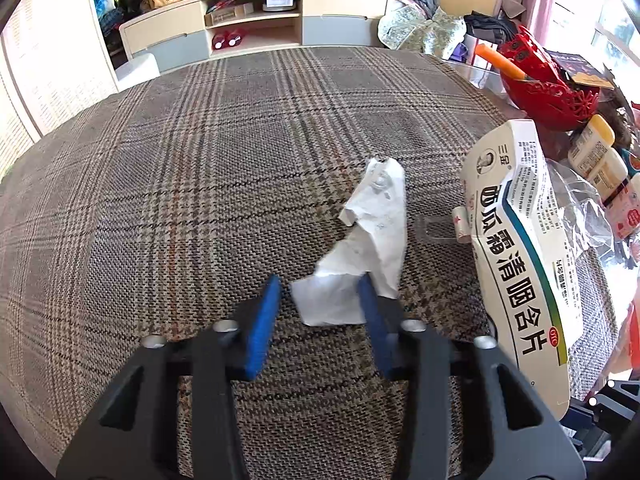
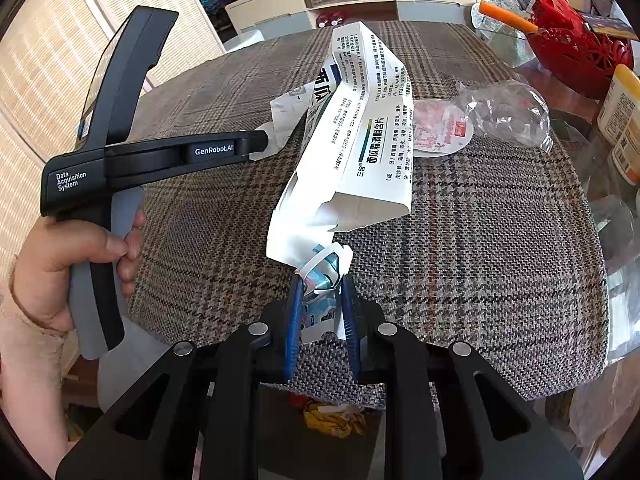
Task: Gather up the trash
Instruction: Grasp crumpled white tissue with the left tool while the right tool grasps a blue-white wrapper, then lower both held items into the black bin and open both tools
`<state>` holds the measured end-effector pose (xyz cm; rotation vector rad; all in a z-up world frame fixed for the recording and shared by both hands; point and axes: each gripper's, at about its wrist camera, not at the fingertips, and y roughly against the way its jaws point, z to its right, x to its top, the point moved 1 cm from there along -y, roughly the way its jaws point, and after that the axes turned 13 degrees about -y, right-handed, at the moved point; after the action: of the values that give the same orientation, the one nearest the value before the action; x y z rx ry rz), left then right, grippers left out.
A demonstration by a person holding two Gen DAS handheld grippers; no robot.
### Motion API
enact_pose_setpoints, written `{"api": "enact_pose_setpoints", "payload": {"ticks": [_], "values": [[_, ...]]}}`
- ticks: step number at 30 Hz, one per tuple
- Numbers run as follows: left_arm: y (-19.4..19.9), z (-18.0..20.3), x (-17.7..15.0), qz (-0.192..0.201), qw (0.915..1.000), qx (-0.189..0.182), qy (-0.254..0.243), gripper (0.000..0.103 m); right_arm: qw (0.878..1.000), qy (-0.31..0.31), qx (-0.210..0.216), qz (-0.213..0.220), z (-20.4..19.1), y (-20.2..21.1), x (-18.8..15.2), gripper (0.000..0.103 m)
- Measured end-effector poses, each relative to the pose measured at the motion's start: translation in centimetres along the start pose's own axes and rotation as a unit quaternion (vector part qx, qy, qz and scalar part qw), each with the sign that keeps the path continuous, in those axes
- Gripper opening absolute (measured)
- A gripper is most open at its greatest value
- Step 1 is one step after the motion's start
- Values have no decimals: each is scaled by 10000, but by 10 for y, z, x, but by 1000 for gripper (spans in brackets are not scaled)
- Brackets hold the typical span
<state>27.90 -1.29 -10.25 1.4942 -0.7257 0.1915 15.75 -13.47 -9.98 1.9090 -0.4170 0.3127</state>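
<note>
A crumpled white paper (image 1: 372,232) lies on the plaid tablecloth (image 1: 180,168). My left gripper (image 1: 319,282) stands over its near end. The right pad touches the paper and the left pad stands a little clear of it, so the jaws are not closed on it. In the right wrist view a hand (image 2: 60,264) holds that left gripper (image 2: 262,142), its tip at the paper. My right gripper (image 2: 322,280) is shut on the flap of a flattened white medicine box (image 2: 360,140), together with a crumpled blue-and-white scrap. The box (image 1: 520,260) rises tilted above the cloth.
A round red-and-white foil lid (image 2: 440,132) and crumpled clear plastic (image 2: 508,112) lie behind the box. A red basket (image 2: 572,48) with an orange stick and yellow-capped bottles (image 2: 620,104) crowd the right side. Yellow trash (image 2: 332,420) shows below the table's near edge.
</note>
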Motion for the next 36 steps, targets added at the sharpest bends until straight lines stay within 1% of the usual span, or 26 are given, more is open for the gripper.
{"api": "enact_pose_setpoints", "payload": {"ticks": [1,2,4,6,12,15,17,20,23,26,30,36], "values": [[1,2,-1,9,10000,-20,1,22,10000,-22,3,6,0,1,0,20],[3,4,-2,10,10000,-24,-16,12,10000,-38,1,16,0,1,-1,20],[9,8,-5,41,10000,-39,-69,7,10000,-47,2,39,2,3,0,18],[15,12,-9,35,9999,-38,-130,5,10000,-51,26,60,4,7,-3,15],[43,21,-34,91,9998,-14,-165,3,9997,-107,198,117,10,24,-19,14],[64,33,-57,154,9996,38,-217,3,9994,-158,238,198,15,35,-27,14],[75,41,-72,167,9996,0,-219,3,9991,-222,296,201,19,39,-33,14],[90,52,-97,156,9996,-75,-239,3,9994,-113,256,204,17,45,-47,14],[106,66,-122,193,9995,-75,-256,3,9994,12,224,250,17,55,-63,14],[119,77,-149,227,9994,-63,-247,3,9996,119,128,213,11,52,-75,14],[128,88,-184,188,9996,-134,-160,3,9996,11,285,42,20,50,-105,14],[124,105,-225,-7,9995,-264,-151,3,9995,-76,289,-133,23,43,-139,14]]}}
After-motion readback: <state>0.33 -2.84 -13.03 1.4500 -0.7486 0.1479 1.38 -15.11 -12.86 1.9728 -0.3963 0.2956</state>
